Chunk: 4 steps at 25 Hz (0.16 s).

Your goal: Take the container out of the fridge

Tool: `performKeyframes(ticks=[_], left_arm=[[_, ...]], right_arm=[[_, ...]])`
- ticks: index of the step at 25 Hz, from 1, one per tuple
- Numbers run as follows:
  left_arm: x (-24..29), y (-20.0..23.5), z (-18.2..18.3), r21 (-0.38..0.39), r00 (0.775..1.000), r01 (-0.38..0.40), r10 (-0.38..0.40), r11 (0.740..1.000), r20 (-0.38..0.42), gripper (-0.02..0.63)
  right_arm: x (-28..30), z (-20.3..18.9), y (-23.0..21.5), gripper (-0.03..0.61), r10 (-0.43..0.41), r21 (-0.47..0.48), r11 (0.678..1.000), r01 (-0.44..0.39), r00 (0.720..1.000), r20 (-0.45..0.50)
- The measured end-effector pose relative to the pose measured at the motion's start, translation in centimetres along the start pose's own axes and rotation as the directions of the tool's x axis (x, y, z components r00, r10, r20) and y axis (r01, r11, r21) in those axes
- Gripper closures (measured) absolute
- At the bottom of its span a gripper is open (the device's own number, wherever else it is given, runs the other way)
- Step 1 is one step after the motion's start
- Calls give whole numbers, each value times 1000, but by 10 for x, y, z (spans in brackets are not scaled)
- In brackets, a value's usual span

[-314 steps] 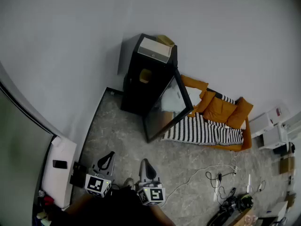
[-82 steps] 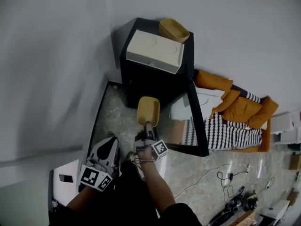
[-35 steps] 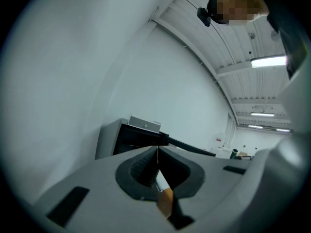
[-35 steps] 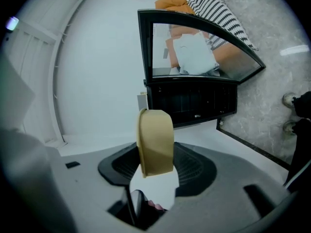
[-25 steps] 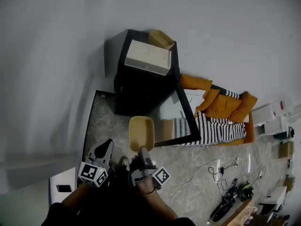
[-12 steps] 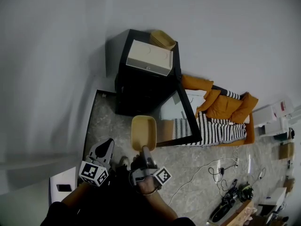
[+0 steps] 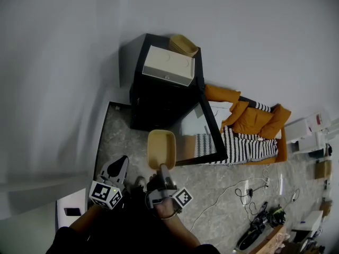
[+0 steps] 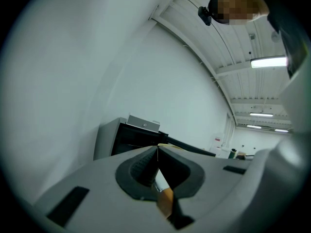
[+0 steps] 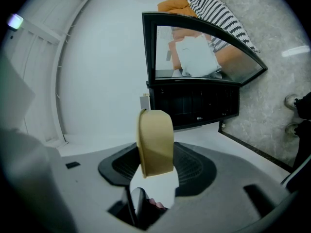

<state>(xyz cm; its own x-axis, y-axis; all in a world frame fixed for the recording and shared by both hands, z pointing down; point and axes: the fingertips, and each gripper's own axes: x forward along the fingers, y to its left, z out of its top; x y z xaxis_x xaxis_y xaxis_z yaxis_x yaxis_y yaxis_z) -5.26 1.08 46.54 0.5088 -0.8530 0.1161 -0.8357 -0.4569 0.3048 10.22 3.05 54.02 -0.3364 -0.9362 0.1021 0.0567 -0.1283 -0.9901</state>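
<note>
The fridge (image 7: 159, 102) is a low black cabinet against the pale wall, and its glass door (image 7: 201, 134) is swung wide open; the tan container (image 7: 161, 148) is outside the fridge, in front of its open front and just beside the door's free edge, held up over the speckled floor (image 7: 119, 136); the right gripper (image 9: 156, 154) has its jaws closed on the container's near end, so the container stands up on edge between the two dark pads and points toward the fridge; the left gripper (image 8: 158, 148) is on the side of the container away from the door, apart from it, farther from the fridge than the container is; its jaws are pressed together at the tips with nothing between them; on top of the fridge sits a white box (image 7: 167, 66), and a tan basket (image 7: 183, 44) stands just behind it, near the wall; beyond the open door, on the far side from the left gripper, lie orange cushions (image 7: 249, 118) and a black-and-white striped blanket (image 7: 249, 147).
</note>
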Motion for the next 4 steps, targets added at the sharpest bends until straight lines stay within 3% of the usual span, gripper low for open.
performKeyframes(ticks=[4], left_arm=[[-2, -2, -1, -2, 1000, 4, -4, 1000, 1, 609]], right_arm=[[-2, 0, -1, 379, 5, 3, 1000, -5, 1000, 2]])
